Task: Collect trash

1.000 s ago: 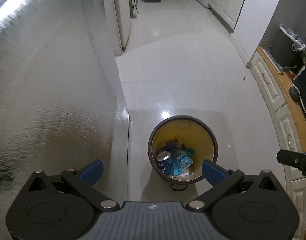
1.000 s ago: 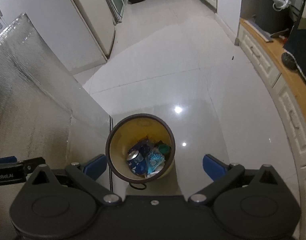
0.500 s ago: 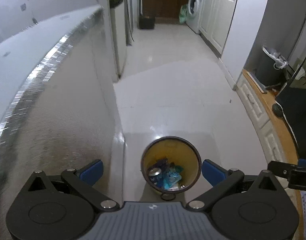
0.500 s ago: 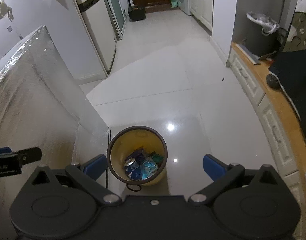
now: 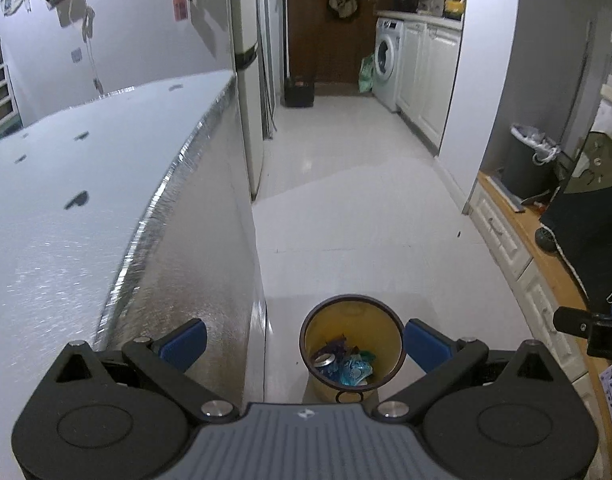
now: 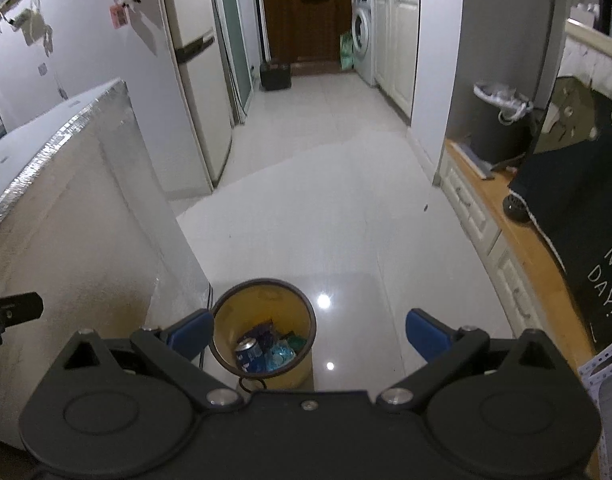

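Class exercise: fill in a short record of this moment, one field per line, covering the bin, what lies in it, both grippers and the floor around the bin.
bin: round yellow wastebasket with dark rim, upright on the glossy white tiled floor
contents: blue drink can, crumpled light-blue wrapper, dark wrapper
left gripper: open, empty, above the bin
right gripper: open, empty, above the bin
floor around bin: no loose trash visible
beside bin: silver foil-covered panel

"DAY!" on black cloth (image 6: 578, 240)

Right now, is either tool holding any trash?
No. The left tool and right tool are both open and empty; the trash lies in the bin.
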`<state>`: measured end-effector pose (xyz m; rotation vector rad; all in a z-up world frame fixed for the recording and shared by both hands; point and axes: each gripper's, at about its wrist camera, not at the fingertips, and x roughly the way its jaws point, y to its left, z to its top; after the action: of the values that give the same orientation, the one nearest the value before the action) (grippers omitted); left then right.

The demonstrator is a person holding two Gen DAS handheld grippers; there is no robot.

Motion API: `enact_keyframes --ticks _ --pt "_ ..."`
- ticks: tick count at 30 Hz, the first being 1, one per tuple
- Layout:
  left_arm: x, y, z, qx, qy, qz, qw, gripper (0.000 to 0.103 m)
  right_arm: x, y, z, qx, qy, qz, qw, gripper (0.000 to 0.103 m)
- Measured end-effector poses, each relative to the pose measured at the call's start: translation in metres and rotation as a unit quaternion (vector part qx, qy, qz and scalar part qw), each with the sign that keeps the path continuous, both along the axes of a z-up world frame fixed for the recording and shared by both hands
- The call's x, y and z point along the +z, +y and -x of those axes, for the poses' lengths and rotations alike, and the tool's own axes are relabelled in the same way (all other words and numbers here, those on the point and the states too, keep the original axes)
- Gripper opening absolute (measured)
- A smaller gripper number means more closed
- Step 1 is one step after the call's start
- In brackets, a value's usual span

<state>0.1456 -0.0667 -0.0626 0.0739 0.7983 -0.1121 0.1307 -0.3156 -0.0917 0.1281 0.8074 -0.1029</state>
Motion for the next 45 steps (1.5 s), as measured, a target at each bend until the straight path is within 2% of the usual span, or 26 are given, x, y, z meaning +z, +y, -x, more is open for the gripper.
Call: enact_keyframes --ticks 10,19,25,32,45 --pt "0.007 0.009 0.047 -0.011 -0.017 0.021 0.9996 0.103 0.018 0.015 0.047 0.018 -0.049 0.014 0.999 0.103" --pt "0.003 0.011 0.071 -0.010 -0.022 0.016 0.9996 0.103 0.020 0.018 0.078 0.015 -0.055 0.014 0.998 0.103" --pt "0.003 0.010 0.086 -0.015 -0.026 0.011 0.9995 0.103 0.020 0.021 0.090 0.017 -0.058 0.021 0.998 0.103" --pt "0.003 0.011 0.101 -0.011 -0.045 0.006 0.9989 0.103 0.023 0.032 0.102 0.015 -0.079 0.051 0.995 0.103" --pt "0.003 0.009 0.111 -0.012 -0.072 0.001 0.9973 0.103 0.020 0.038 0.117 0.017 -0.103 0.052 0.993 0.103"
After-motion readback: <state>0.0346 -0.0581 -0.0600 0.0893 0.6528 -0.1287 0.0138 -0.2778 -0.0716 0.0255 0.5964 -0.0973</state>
